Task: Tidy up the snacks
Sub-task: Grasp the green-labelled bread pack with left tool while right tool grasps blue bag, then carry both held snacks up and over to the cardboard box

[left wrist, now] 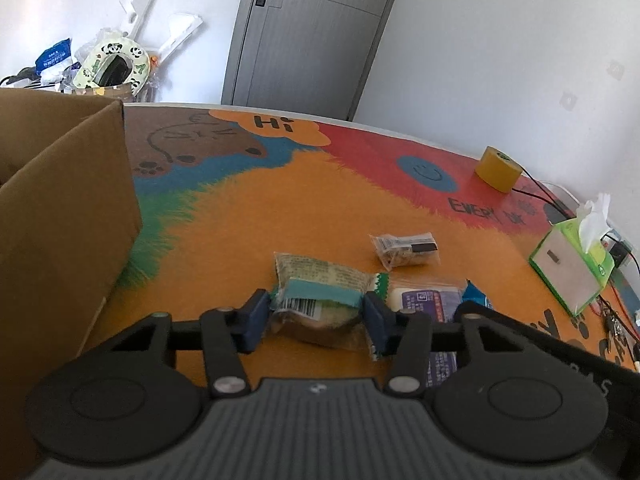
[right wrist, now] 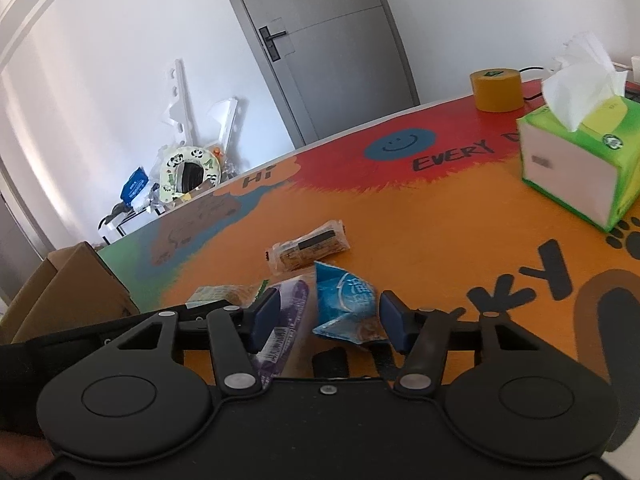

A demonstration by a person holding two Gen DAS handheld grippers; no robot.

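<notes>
My left gripper (left wrist: 316,305) is low over the colourful table mat (left wrist: 280,208), its blue pads pressing both sides of a pale green snack packet (left wrist: 316,280) with a teal band and a barcode. A purple packet (left wrist: 424,300) lies to its right, then a blue packet (left wrist: 476,296). In the right wrist view my right gripper (right wrist: 329,308) straddles the blue packet (right wrist: 346,304). Its left finger lies over the purple packet (right wrist: 290,312), and the pads do not squeeze anything. A clear-wrapped snack bar (right wrist: 308,250) lies further out on the mat.
An open cardboard box (left wrist: 60,220) stands at the table's left. A green tissue box (right wrist: 580,168), a yellow tape roll (right wrist: 496,90) and cables (left wrist: 540,194) sit at the right. Beyond the table are a grey door (left wrist: 312,40) and clutter by the wall.
</notes>
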